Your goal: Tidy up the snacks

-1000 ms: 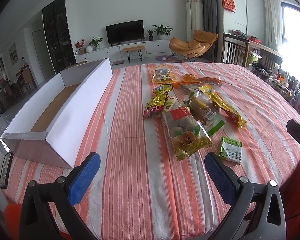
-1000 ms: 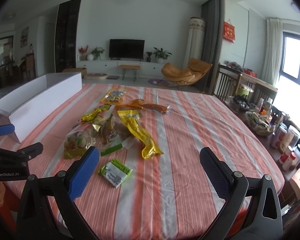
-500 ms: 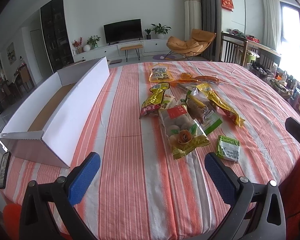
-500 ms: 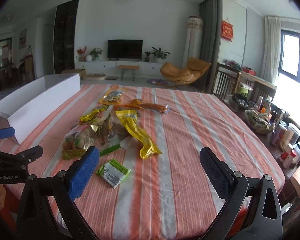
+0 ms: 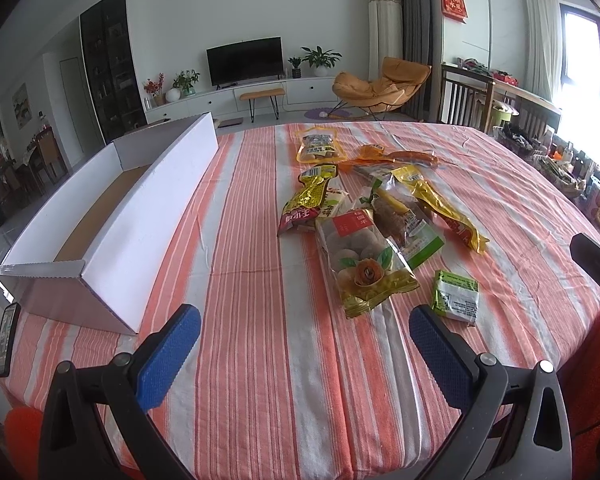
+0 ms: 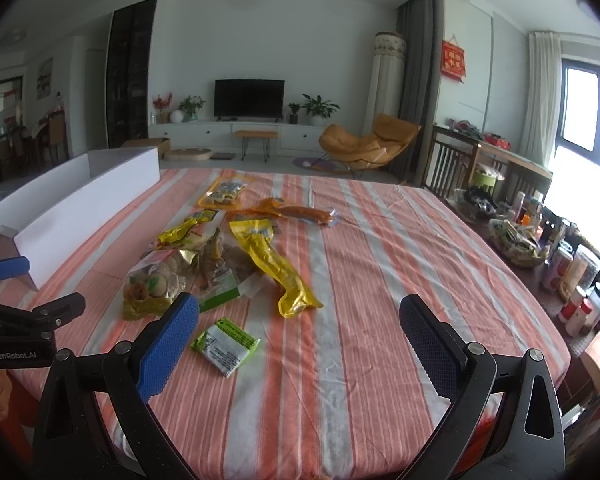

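Note:
Several snack packets lie in a loose pile mid-table: a clear bag of round cakes [image 5: 362, 266], a small green packet [image 5: 456, 296] [image 6: 225, 343], a long yellow packet [image 5: 440, 208] [image 6: 276, 264], a gold packet [image 5: 310, 198] and an orange sausage packet [image 5: 392, 156]. A long white open box [image 5: 112, 216] [image 6: 80, 196] stands at the left. My left gripper [image 5: 304, 354] is open and empty, above the near table edge. My right gripper [image 6: 298, 344] is open and empty, just right of the green packet.
The round table has an orange-and-white striped cloth [image 5: 252, 280]. A black phone [image 5: 6, 340] lies at the near left edge. Jars and a basket [image 6: 520, 244] crowd a side table on the right. The left gripper's body [image 6: 24, 332] shows at the right view's left edge.
Both grippers have shifted slightly, the snacks sitting a little lower and nearer in both views. Nothing was grasped; both stay open.

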Tool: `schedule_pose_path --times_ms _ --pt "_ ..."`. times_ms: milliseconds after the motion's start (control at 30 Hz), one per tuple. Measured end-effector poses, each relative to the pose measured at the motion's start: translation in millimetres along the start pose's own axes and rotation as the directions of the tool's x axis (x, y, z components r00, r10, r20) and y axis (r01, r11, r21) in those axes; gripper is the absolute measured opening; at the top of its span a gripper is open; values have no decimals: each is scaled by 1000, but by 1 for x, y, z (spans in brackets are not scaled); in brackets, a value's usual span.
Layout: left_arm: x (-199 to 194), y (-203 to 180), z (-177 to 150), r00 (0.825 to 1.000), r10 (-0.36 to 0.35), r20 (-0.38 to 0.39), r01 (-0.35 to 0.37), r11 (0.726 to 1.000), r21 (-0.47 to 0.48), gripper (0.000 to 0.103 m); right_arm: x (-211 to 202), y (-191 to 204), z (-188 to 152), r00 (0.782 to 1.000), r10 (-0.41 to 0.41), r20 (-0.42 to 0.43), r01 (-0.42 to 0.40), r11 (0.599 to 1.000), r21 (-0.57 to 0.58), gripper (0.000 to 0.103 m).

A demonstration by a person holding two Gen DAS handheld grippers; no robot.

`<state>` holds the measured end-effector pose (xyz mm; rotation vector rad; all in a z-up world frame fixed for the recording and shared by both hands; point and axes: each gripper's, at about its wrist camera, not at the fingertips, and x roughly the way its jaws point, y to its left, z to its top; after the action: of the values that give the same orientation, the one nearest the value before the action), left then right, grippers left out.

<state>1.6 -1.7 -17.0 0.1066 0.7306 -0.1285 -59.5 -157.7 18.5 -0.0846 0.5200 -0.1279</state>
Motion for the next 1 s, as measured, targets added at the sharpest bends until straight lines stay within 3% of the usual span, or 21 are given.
schedule_pose_path --times_ms 1000 --pt "3 2 -3 999 -22 -24 21 999 -28 103 -2 -4 -3 1000 -12 11 12 1000 14 101"
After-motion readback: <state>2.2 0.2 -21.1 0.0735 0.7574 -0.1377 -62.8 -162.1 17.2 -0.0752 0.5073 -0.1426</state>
